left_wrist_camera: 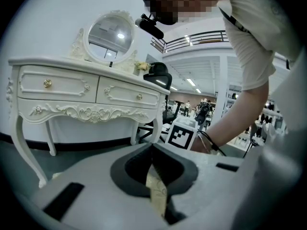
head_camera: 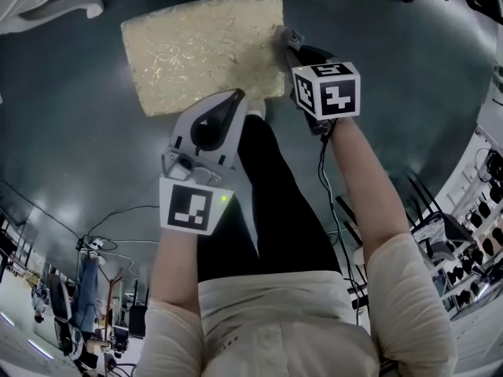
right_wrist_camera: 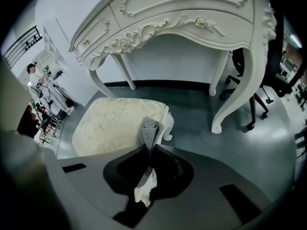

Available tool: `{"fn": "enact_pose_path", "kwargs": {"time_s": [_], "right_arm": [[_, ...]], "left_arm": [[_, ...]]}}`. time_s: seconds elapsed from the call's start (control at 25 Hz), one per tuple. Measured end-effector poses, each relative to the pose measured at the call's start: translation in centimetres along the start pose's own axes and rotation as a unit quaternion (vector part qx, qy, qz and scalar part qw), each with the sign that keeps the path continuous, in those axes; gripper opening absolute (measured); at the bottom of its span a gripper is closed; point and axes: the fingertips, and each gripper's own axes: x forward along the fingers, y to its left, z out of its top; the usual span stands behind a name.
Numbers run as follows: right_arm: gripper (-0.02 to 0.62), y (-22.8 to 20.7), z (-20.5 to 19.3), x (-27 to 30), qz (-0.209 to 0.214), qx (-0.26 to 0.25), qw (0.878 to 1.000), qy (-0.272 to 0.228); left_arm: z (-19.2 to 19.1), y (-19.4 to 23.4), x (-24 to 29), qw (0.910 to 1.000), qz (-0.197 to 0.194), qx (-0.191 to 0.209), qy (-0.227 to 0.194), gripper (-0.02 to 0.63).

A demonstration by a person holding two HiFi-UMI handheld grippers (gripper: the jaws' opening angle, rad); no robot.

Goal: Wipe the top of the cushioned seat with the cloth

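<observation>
The cushioned seat (head_camera: 204, 49) is a cream and gold brocade stool on the dark floor. In the right gripper view the cushioned seat (right_wrist_camera: 115, 123) lies ahead and to the left. My right gripper (head_camera: 288, 44) is at the seat's right edge, shut on a grey knitted cloth (right_wrist_camera: 147, 131) that sticks up past its tips. My left gripper (head_camera: 236, 100) sits at the seat's near edge. Its jaws are together with a strip of cream patterned fabric (left_wrist_camera: 157, 190) in the slit between them, so it looks shut on the seat's edge.
A white ornate dressing table (right_wrist_camera: 192, 18) with a round mirror (left_wrist_camera: 109, 35) stands just beyond the seat; its curved legs (head_camera: 59, 8) show at the top of the head view. A black office chair (right_wrist_camera: 276, 66) is to the right. A black-trousered leg (head_camera: 275, 195) stands behind the seat.
</observation>
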Motion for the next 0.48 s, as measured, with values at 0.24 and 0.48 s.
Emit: {"fn": "enact_pose_path", "kwargs": {"time_s": [0.24, 0.48], "right_arm": [[0.028, 2.0, 1.6, -2.2, 0.0, -0.007, 1.0, -0.024], [0.028, 8.1, 1.7, -2.9, 0.011, 0.005, 0.999, -0.044]], "left_arm": [[0.7, -0.1, -2.4, 0.9999, -0.01, 0.01, -0.008, 0.002], [0.1, 1.3, -6.6, 0.9994, -0.023, 0.024, -0.01, 0.002]]}}
